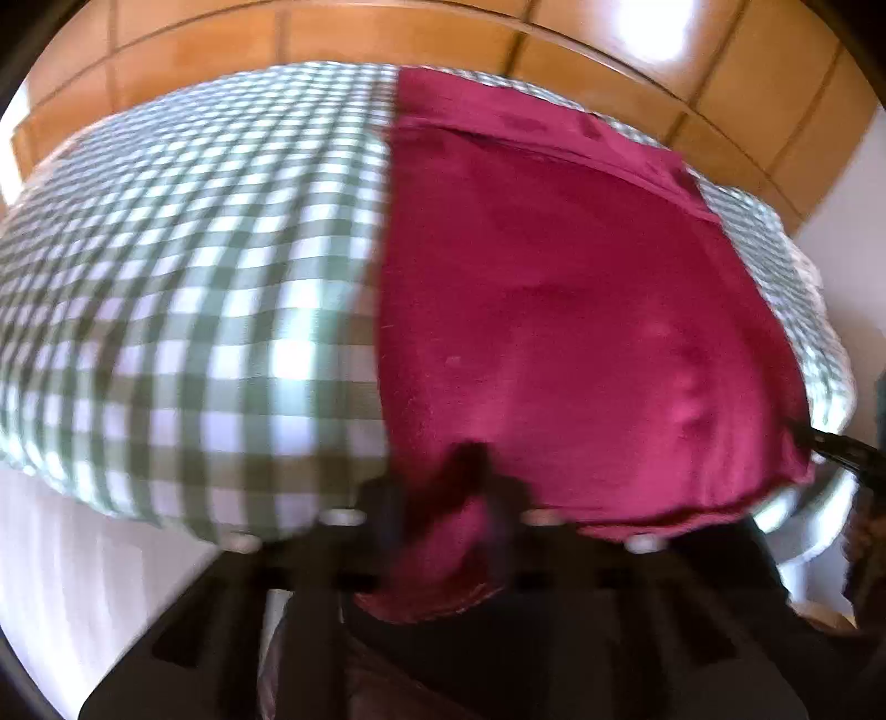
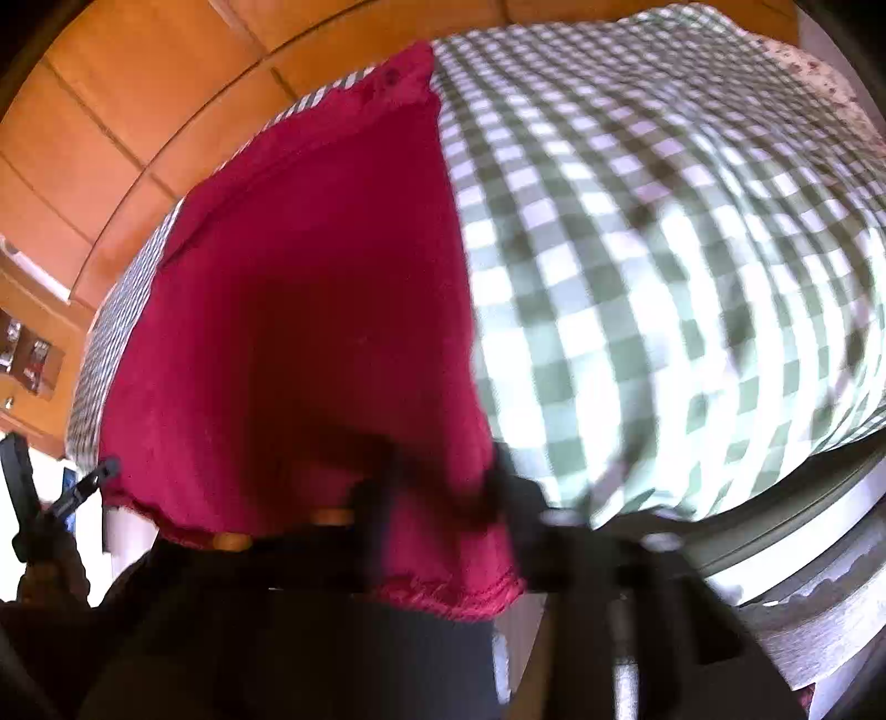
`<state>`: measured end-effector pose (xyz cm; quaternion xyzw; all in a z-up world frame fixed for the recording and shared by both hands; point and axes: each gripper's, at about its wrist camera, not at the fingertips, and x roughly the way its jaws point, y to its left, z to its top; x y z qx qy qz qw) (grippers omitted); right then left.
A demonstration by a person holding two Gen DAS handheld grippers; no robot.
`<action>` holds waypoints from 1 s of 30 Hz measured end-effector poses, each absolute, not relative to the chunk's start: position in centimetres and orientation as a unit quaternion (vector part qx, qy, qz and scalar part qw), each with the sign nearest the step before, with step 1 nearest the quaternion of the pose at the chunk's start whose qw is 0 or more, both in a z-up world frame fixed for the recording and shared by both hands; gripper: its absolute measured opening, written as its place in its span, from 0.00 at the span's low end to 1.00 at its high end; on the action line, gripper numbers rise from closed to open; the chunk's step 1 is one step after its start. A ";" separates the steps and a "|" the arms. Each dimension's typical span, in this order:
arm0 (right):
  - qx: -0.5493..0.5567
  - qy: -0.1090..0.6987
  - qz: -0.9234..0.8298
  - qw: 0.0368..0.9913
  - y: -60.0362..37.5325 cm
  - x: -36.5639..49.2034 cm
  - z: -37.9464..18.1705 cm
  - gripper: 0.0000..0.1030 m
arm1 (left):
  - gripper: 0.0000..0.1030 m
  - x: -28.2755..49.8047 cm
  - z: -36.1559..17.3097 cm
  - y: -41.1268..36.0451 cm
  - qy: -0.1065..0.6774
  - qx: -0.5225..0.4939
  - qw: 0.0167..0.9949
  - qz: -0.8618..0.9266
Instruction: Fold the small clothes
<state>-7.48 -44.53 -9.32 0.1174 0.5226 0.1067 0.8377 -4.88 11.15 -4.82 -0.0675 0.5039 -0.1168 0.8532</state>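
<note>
A dark red garment lies flat on a green-and-white checked cloth. My left gripper is shut on the near left corner of its hem, and the fabric bunches between the dark fingers. In the right wrist view the same red garment fills the left half. My right gripper is shut on its near right hem corner. Each view shows the other gripper pinching the opposite corner: the right gripper and the left gripper. Both frames are blurred.
The checked cloth covers a rounded surface whose near edge runs just past the hem. Beyond it lies an orange tiled floor. A speckled white fabric shows at the far right edge. Dark clothing of the person fills the bottom.
</note>
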 end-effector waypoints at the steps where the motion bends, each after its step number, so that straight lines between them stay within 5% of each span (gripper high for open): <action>1: 0.117 0.516 0.123 0.839 -44.1 -7.4 -8.5 0.09 | 0.09 -4.9 -4.3 11.1 0.500 -0.070 0.854 -0.126; 16: 0.202 0.426 0.133 0.872 -44.2 5.6 -2.7 0.08 | 0.03 7.2 1.6 13.3 0.424 -0.215 0.864 -0.168; 18: 0.222 0.419 0.116 0.873 -44.7 7.4 -2.6 0.21 | 0.03 10.1 1.0 13.2 0.432 -0.223 0.862 -0.146; 20: 0.247 0.403 0.105 0.875 -45.9 8.2 -2.1 0.94 | 0.13 11.8 0.7 13.6 0.439 -0.239 0.857 -0.125; 21: 0.263 0.391 0.097 0.876 -46.6 8.1 -1.9 0.98 | 0.21 12.1 0.6 14.1 0.442 -0.243 0.856 -0.112; 22: 0.274 0.386 0.097 0.876 -47.4 8.0 -1.8 0.98 | 0.52 12.1 0.6 14.6 0.438 -0.244 0.860 -0.099; 23: 0.275 0.386 0.097 0.875 -47.8 7.7 -1.7 0.98 | 0.71 11.8 0.5 15.2 0.424 -0.247 0.867 -0.083; 30: 0.202 0.424 0.068 0.880 -48.4 2.5 -5.0 0.96 | 0.73 7.6 -2.7 18.7 0.422 -0.267 0.860 -0.106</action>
